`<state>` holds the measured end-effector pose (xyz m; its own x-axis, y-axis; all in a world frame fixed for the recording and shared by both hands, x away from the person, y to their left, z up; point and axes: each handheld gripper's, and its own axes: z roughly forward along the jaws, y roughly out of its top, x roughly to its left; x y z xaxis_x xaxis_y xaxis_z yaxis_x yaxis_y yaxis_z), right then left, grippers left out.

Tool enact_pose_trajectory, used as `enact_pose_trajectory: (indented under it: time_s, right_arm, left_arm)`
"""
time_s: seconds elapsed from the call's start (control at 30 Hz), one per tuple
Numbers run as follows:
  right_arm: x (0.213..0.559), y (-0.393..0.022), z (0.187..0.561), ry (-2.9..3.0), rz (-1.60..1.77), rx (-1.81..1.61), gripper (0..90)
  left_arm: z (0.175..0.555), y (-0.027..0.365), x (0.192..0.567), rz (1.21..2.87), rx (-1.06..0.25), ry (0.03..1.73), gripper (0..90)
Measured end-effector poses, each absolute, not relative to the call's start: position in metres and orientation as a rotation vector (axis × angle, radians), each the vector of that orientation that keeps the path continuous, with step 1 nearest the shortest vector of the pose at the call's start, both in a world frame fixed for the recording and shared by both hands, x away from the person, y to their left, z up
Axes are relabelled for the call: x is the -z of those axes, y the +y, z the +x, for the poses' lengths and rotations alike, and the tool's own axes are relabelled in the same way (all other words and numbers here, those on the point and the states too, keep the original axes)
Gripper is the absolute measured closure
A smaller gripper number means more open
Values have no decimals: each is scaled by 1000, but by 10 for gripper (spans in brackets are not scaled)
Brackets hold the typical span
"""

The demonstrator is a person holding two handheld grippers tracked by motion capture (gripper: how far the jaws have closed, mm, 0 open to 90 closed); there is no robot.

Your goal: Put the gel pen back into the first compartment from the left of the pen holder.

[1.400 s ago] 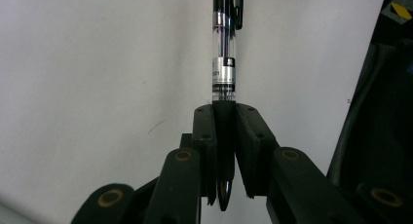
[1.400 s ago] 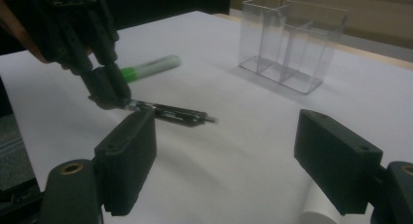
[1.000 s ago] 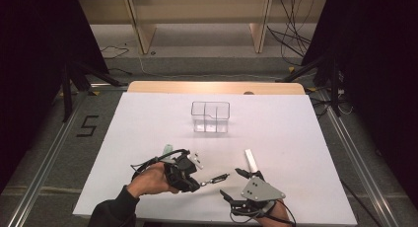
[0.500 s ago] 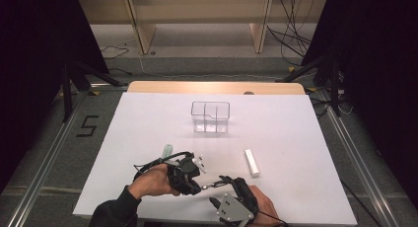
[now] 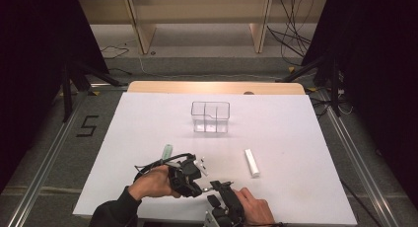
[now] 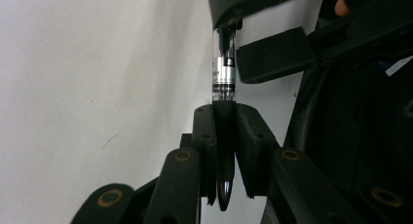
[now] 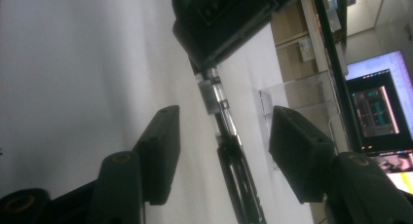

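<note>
A slim black pen (image 6: 225, 68) with a clear barrel section and a silver band sticks out of my left gripper (image 6: 225, 136), whose jaws are shut on its dark end. In the high view this left gripper (image 5: 198, 189) lies low over the white table's near edge, pointing right. My right gripper (image 5: 223, 185) faces it from the right. The pen (image 7: 212, 95) runs between the right gripper's (image 7: 226, 146) jaws. Those jaws have just been closing, but there is still a gap between the pen and the pads (image 7: 163, 151) on each side.
A clear plastic divided box (image 5: 211, 117) stands mid-table, farther back. A white stick (image 5: 252, 162) lies to the right of the hands. A pale green piece (image 5: 167, 151) and a small white piece (image 5: 201, 163) lie behind the left hand. The table's front edge (image 5: 296, 221) is close.
The right hand has moved left, away from the white stick, up to the pen held by the left gripper, and its jaws now straddle the pen. The left hand has stayed put.
</note>
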<state>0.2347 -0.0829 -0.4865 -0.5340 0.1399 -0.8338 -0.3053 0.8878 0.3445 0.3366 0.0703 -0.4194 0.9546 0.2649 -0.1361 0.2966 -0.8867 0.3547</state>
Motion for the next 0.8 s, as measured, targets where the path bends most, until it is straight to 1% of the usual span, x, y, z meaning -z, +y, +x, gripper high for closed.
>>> enact_pose_trajectory:
  time_s: [0.27,0.37,0.8]
  right_arm:
    - [489,-74,234,2024,-156,-502,600]
    - [490,-72,234,2022,-178,-482,616]
    - [494,-66,232,2006,-214,-429,750]
  left_arm:
    - [335,69,419,2723,126,406,789]
    - [334,68,418,2724,125,410,789]
    - [333,66,419,2720,135,421,788]
